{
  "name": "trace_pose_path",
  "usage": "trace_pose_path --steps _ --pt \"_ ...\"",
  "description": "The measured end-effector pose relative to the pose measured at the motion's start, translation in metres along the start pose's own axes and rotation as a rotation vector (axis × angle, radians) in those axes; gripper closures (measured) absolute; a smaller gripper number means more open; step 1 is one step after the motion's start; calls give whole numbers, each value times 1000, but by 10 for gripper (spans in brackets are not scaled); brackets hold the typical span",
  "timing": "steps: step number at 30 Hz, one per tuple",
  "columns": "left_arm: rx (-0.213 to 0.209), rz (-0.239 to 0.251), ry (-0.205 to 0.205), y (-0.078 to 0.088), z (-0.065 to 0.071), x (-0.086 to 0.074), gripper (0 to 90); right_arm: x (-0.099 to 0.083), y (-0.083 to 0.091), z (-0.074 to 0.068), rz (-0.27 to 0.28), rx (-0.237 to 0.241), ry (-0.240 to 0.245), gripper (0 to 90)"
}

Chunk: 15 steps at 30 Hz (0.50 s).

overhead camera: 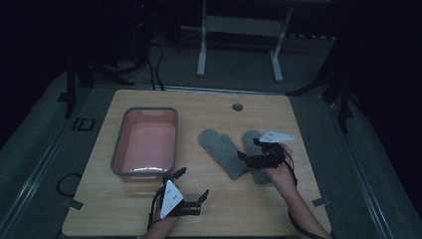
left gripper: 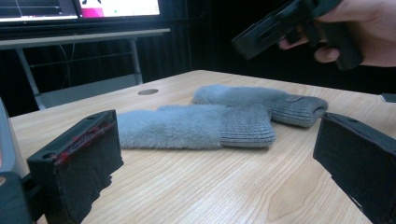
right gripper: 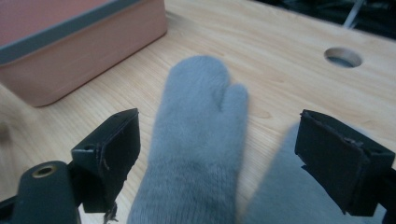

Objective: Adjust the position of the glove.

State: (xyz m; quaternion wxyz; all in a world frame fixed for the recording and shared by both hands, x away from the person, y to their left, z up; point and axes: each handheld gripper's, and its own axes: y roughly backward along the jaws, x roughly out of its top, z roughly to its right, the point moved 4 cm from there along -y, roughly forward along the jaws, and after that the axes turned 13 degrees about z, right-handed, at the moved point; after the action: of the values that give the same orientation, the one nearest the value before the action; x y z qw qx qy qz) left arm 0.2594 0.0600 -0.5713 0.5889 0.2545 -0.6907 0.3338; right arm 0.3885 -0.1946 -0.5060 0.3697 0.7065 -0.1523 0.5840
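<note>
Two grey fuzzy mittens lie side by side on the wooden table, the left mitten [overhead camera: 221,152] [right gripper: 196,135] and the right mitten [overhead camera: 255,142] [right gripper: 289,196], with their knit cuffs toward the person. My right gripper [overhead camera: 249,148] [right gripper: 226,158] hovers open above the cuffs, its jaws either side of the left mitten. The left gripper view shows it held in a hand [left gripper: 359,32], clear of the mittens [left gripper: 187,126]. My left gripper [overhead camera: 191,183] [left gripper: 217,163] stands open low over the table's front, with nothing between its jaws, pointing at the mittens.
A pink bin with a grey rim [overhead camera: 119,149] [right gripper: 70,60] stands empty at the table's left, just beyond my left gripper. A round cable hole [overhead camera: 237,106] [right gripper: 343,57] is at the table's far edge. A desk frame [overhead camera: 239,30] stands behind.
</note>
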Motion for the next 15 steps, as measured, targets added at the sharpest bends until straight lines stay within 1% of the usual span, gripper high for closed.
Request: trace_pose_path --steps 1,2,3,4,5,6,7,8,9,10,11,12,13,14,15 --pt "0 0 0 0 0 0 10 0 0 0 0 0 0 138" --pt "0 0 0 0 0 0 10 0 -4 -1 -1 4 2 137" --pt "-1 0 5 0 0 0 10 -2 -14 -4 -17 -1 17 112" --pt "-1 0 5 0 0 0 10 -3 -18 -5 -25 0 24 110" --pt "-3 -1 7 0 0 0 11 -4 -23 -7 -26 -7 15 110" --pt "-3 -1 8 0 0 0 11 -5 -26 -9 -36 9 -1 100" --pt "-3 1 9 0 0 0 11 -5 -26 -9 -36 9 -1 100" --pt "-4 1 11 0 0 0 10 -7 -31 -11 -40 18 -5 98" --pt "-4 2 12 0 0 0 11 -10 -40 -14 -66 14 5 99" --pt "-5 3 13 0 0 0 10 -11 -45 -14 -66 6 6 120" --pt "-5 3 13 0 0 0 10 -12 -49 -13 -78 2 5 146" --pt "-5 1 13 0 0 0 10 -12 -49 -13 -78 2 5 146" --pt "-5 2 12 0 0 0 10 -13 -52 -12 -86 -2 5 170" --pt "-5 2 12 0 0 0 11 -14 -60 -9 -96 -7 9 240" --pt "-4 3 12 0 0 0 10 -15 -63 -8 -103 -16 11 281"
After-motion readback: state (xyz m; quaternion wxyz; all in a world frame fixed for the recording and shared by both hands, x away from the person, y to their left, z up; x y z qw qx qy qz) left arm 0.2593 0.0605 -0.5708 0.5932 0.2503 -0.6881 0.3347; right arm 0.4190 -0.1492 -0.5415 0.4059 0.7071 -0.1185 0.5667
